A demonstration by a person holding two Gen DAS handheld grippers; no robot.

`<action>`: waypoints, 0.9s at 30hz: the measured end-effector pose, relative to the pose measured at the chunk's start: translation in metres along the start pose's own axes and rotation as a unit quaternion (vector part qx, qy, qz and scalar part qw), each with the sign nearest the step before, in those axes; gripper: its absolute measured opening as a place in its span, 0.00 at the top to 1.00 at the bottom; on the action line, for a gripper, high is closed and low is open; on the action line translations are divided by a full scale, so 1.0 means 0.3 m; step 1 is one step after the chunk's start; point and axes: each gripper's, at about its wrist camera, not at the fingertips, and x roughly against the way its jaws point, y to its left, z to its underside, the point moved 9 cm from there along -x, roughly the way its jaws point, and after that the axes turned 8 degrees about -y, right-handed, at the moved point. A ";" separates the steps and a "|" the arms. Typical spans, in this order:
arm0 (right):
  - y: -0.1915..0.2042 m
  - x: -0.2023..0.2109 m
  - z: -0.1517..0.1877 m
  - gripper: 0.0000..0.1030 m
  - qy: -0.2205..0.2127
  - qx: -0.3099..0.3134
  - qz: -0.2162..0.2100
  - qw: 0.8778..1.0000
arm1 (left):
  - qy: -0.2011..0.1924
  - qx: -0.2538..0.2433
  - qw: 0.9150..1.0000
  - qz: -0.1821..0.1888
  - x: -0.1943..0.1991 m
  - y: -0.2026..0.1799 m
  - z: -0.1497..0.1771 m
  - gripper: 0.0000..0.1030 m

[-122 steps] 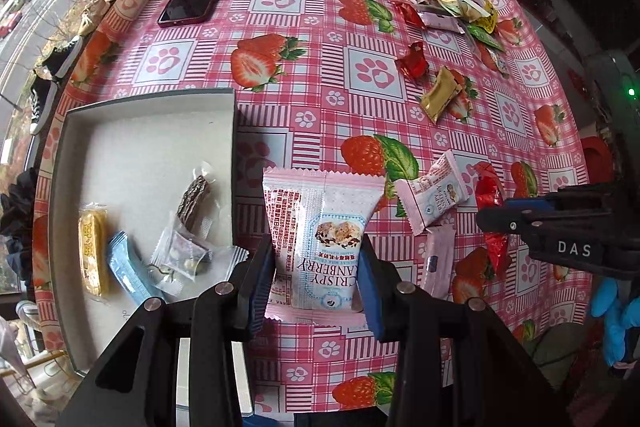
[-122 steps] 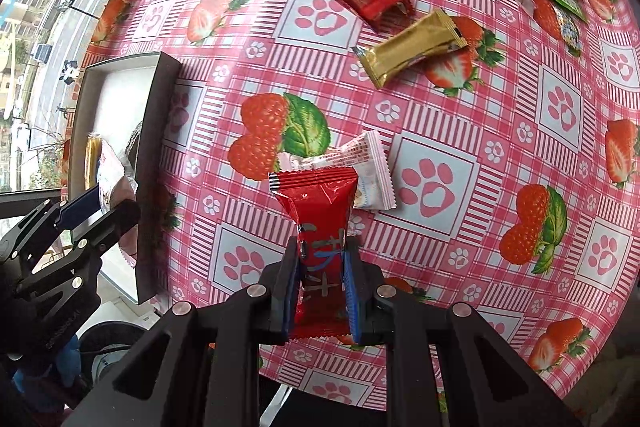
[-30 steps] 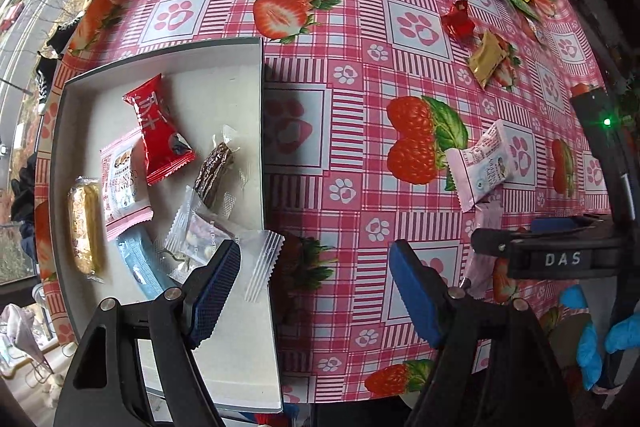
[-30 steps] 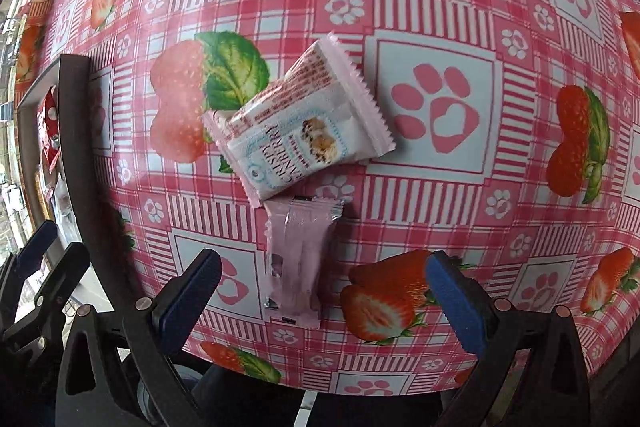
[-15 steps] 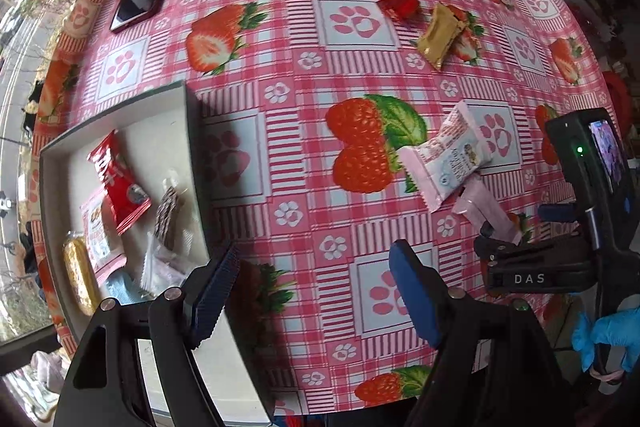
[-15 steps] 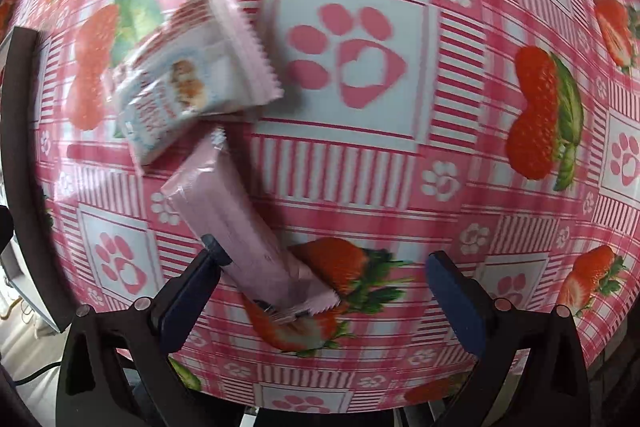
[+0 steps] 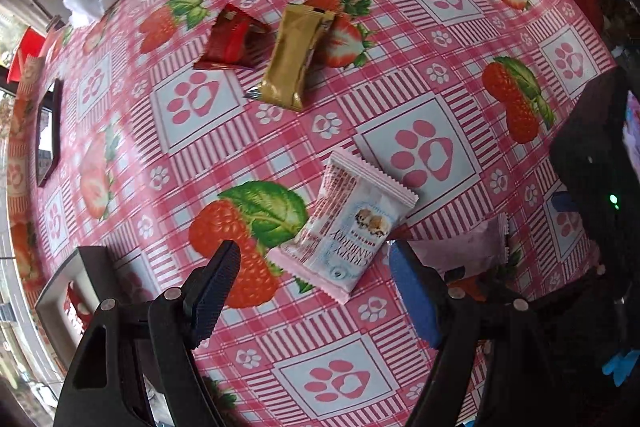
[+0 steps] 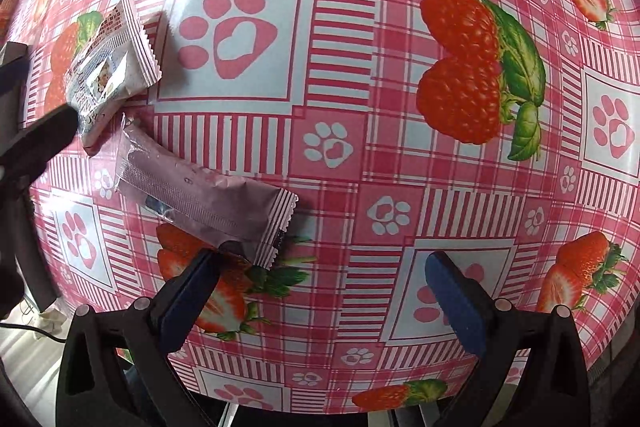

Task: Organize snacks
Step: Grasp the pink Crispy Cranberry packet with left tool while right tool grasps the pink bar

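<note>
Now | left claw [image 7: 310, 275] wide, cranberry packet [image 7: 344, 227] between | right claw [image 8: 320, 279] wide, pink bar [image 8: 204, 199] left

The white-and-pink snack packet [image 7: 347, 223] reads "CRISPY CRANBERRY"; nothing else legible.

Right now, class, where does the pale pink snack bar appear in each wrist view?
Left wrist view: pale pink snack bar lies lower right.
Right wrist view: it lies lower left.
Shared landmark: the white cranberry crisp packet beside it.
</note>
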 end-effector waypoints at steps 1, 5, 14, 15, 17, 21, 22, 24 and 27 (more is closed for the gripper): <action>-0.002 -0.003 -0.018 0.00 -0.001 0.001 -0.001 1.000 | 0.008 -0.005 1.000 -0.001 -0.023 -0.009 -0.002 0.22; 0.009 -0.007 -0.045 0.00 -0.001 0.001 -0.001 1.000 | 0.031 0.013 0.999 0.002 -0.084 -0.009 -0.010 0.23; 0.013 -0.002 -0.034 0.00 -0.008 0.003 0.000 1.000 | 0.049 0.096 0.994 0.018 -0.069 0.074 0.083 0.59; 0.012 -0.003 -0.034 0.00 -0.007 0.003 0.001 1.000 | 0.052 0.103 0.993 0.016 -0.061 0.086 0.121 0.59; 0.012 -0.002 -0.032 0.00 -0.006 0.003 0.001 1.000 | 0.056 0.118 0.991 0.007 -0.050 0.108 0.192 0.58; 0.011 -0.003 -0.030 0.00 -0.004 0.004 0.002 1.000 | 0.060 0.157 0.986 -0.009 -0.045 0.152 0.272 0.34; 0.012 -0.003 -0.030 0.00 -0.003 0.004 0.002 1.000 | 0.064 0.165 0.984 -0.013 -0.049 0.163 0.286 0.29; 0.012 -0.005 -0.030 0.00 -0.002 0.005 0.002 1.000 | 0.062 0.174 0.983 -0.011 -0.055 0.174 0.295 0.27; 0.012 -0.012 -0.031 0.00 0.001 0.008 0.003 1.000 | 0.059 0.165 0.984 -0.016 -0.060 0.171 0.302 0.24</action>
